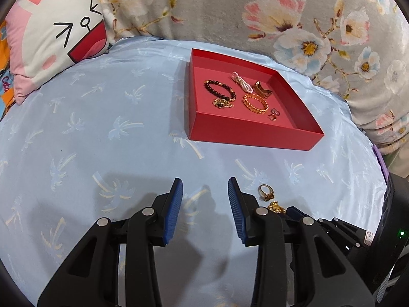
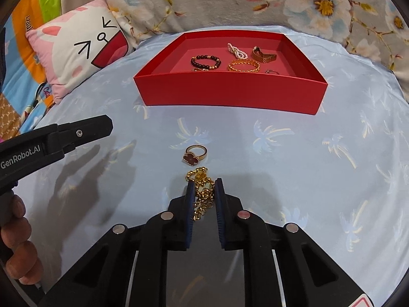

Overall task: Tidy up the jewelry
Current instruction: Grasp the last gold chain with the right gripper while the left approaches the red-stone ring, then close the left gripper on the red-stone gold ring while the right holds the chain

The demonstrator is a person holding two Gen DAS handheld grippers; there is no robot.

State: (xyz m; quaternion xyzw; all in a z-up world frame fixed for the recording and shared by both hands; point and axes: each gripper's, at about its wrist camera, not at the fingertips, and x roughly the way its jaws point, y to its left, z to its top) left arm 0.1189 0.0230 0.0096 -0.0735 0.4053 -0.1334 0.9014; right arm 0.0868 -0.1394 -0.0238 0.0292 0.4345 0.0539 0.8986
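Right wrist view: right gripper (image 2: 203,188) clenches loosely on the tangled gold chain (image 2: 202,192) lying on the pale blue bedsheet (image 2: 294,153); left gripper (image 1: 205,192) released; loose links may slip out on lifting.

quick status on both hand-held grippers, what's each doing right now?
Left hand-held gripper: open, holding nothing.
Right hand-held gripper: fingers around the gold chain; firm grip cannot be told.

Pale blue palm-print bed (image 2: 294,158), bearing a red tray (image 2: 230,92), a gold ring (image 2: 195,154), a gold chain (image 2: 202,179), a cartoon pillow (image 2: 76,58).
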